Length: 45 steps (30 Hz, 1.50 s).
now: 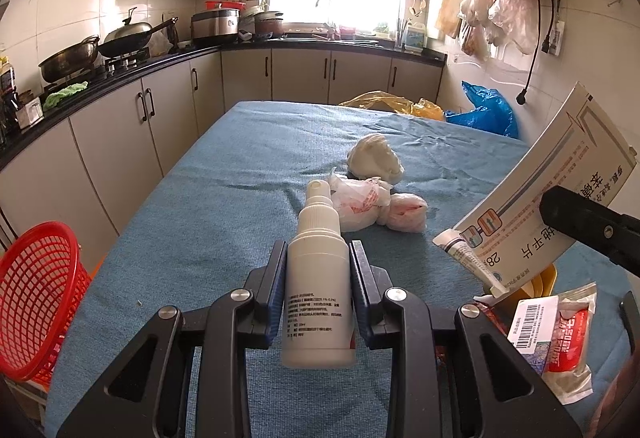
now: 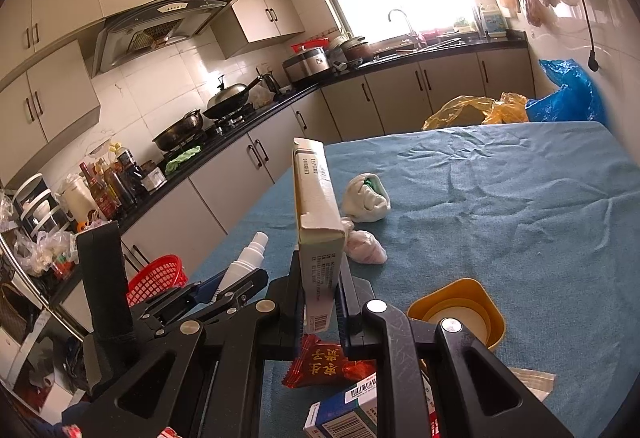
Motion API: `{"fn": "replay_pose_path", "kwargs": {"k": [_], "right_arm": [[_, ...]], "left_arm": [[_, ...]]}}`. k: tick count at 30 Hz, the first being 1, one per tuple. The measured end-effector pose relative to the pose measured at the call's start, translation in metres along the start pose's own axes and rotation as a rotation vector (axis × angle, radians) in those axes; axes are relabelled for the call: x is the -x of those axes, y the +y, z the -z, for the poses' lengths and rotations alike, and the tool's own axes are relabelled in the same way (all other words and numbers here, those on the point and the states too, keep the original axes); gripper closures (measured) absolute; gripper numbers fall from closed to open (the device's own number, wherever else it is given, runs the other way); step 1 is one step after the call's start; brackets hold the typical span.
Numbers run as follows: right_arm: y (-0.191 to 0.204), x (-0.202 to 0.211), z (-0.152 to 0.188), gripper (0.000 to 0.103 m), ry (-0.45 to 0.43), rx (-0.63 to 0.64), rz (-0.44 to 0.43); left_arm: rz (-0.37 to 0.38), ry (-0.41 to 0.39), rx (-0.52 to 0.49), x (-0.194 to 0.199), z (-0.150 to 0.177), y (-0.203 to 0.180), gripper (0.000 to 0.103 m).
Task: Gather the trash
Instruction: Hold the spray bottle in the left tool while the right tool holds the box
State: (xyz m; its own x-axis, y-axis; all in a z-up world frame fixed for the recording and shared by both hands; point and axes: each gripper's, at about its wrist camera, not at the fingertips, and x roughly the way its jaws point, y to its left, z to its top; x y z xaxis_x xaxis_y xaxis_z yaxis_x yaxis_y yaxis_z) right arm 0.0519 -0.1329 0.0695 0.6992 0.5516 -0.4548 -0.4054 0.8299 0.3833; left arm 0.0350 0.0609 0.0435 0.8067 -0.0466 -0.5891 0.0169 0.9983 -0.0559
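My left gripper [image 1: 319, 258] is shut on a white spray bottle [image 1: 318, 286] and holds it above the blue table [image 1: 200, 206]. My right gripper [image 2: 320, 278] is shut on a flat white medicine box [image 2: 318, 214], held upright; the box also shows at the right of the left wrist view [image 1: 552, 190]. A red mesh basket [image 1: 36, 302] stands at the table's left edge and shows in the right wrist view [image 2: 158, 278]. Crumpled white plastic bags [image 1: 368, 202] and a white wad [image 1: 376, 158] lie mid-table.
A yellow cup [image 2: 460, 314], a red snack wrapper [image 2: 324, 366] and a blue box [image 2: 344, 414] lie at the near right. A red-white sachet [image 1: 568, 338] lies there too. Yellow [image 1: 392, 104] and blue bags [image 1: 488, 110] sit beyond the table's far edge. Kitchen counters run along the left.
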Motion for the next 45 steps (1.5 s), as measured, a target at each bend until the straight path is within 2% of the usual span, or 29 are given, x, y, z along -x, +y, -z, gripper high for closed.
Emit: {"fn": "replay_pose_path", "kwargs": {"k": [23, 33, 40, 45], "right_arm": [[0.0, 0.003, -0.002, 0.089, -0.011, -0.001, 0.005], [0.005, 0.018, -0.006, 0.089, -0.066, -0.007, 0.044], [0.017, 0.049, 0.002, 0.089, -0.124, -0.025, 0.048], [0.031, 0.059, 0.02, 0.089, -0.116, -0.029, 0.02]], "left_arm": [[-0.013, -0.01, -0.004, 0.001, 0.002, 0.003, 0.074], [-0.014, -0.03, -0.001, 0.008, -0.002, 0.004, 0.074], [0.035, -0.037, 0.007, 0.039, 0.004, 0.0, 0.074], [0.071, -0.039, 0.024, 0.068, 0.014, 0.004, 0.074]]}}
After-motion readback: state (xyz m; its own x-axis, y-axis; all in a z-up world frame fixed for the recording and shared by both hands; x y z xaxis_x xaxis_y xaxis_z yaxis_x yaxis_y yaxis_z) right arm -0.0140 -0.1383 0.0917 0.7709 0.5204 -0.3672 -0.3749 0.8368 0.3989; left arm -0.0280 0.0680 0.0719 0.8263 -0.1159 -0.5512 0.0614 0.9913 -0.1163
